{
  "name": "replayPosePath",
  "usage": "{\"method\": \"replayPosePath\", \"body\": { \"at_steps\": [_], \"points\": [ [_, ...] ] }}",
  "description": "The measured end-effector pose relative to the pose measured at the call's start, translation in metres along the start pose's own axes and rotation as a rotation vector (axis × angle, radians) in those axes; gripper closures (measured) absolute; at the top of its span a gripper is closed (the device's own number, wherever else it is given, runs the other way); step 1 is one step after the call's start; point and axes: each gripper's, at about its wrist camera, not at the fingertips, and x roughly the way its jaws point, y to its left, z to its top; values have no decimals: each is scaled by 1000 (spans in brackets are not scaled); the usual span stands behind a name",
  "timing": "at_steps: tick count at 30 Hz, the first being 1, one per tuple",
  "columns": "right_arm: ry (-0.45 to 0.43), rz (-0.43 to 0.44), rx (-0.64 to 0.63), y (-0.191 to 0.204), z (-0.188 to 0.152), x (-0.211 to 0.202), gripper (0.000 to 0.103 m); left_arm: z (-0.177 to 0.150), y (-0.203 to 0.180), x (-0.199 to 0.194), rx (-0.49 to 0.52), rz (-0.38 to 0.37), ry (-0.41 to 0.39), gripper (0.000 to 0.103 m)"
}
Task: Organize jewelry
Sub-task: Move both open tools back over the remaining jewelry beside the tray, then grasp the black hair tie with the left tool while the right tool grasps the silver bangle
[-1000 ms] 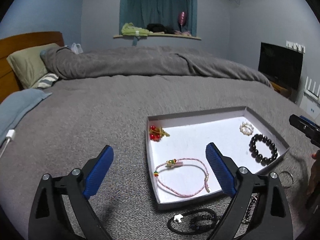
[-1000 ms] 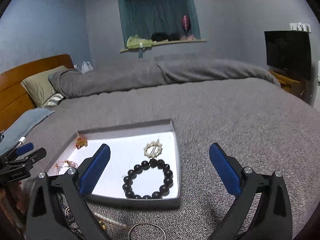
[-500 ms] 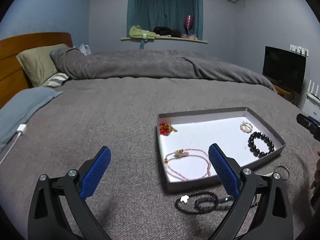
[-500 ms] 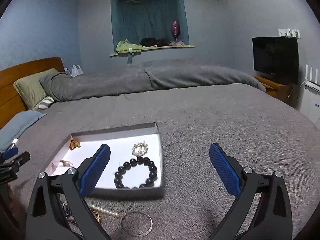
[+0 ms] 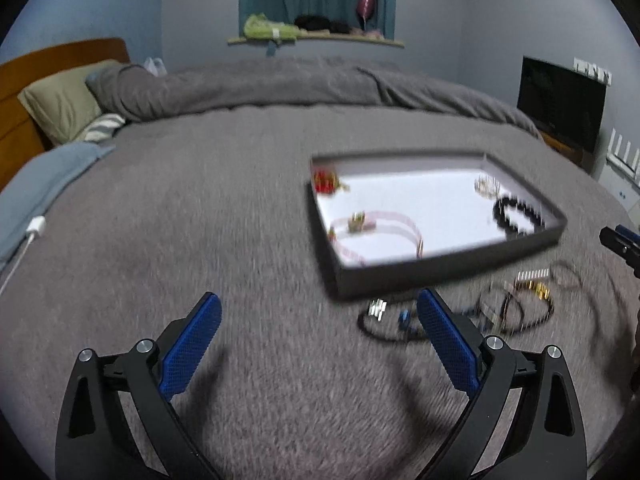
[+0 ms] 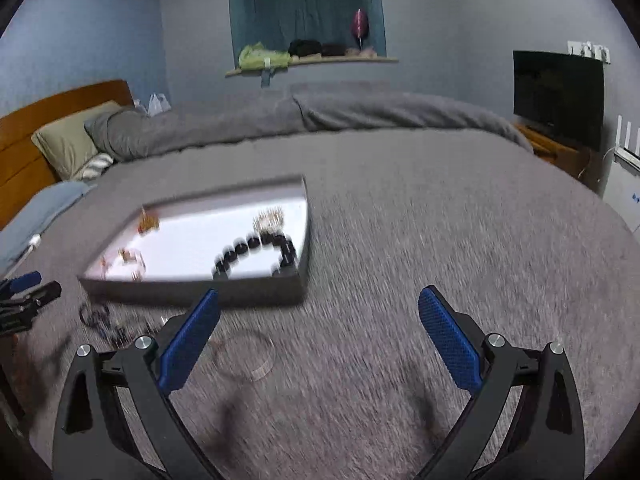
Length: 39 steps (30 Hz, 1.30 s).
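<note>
On the grey bed [image 5: 200, 208], at the left, the left gripper [image 5: 320, 340] hovers with its jaws spread wide and empty. Right of it sits the shallow tray [image 5: 440, 276], already holding a pink cord bracelet [image 5: 376, 228] and a dark bead bracelet [image 5: 518, 218], probably kept apart to avoid tangling. Near the tray's front wall lies a loose, blurred tangle of unsorted pieces [image 5: 460, 316]. Farthest right, the right gripper [image 6: 320, 344] is likewise wide open, above a thin ring bangle [image 6: 244, 354].
</note>
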Motion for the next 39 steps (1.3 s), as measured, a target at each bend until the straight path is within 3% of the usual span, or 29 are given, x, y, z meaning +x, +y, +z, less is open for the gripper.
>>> {"method": "replayPosePath", "body": {
  "at_steps": [7,15,17,19,22,29,34,39],
  "points": [
    [63,52,78,-9,-8,11,5,-8,6,10,-13,-1,42,6],
    [89,42,27,2,-9,16,5,-4,-7,21,25,-31,67,9],
    [91,37,21,3,-9,17,5,-3,-10,23,33,-49,66,18],
    [92,37,10,6,-10,18,5,-2,-14,28,49,-58,84,38],
    [88,36,-14,11,-10,17,5,-3,-16,37,58,-65,117,49],
    [101,46,-37,17,-11,19,6,-4,-17,40,56,-85,130,62],
    [106,50,-57,21,-13,19,7,-6,-14,38,64,-121,140,85],
    [125,75,-87,27,-14,22,12,-7,-13,41,66,-127,151,85]
  ]
}}
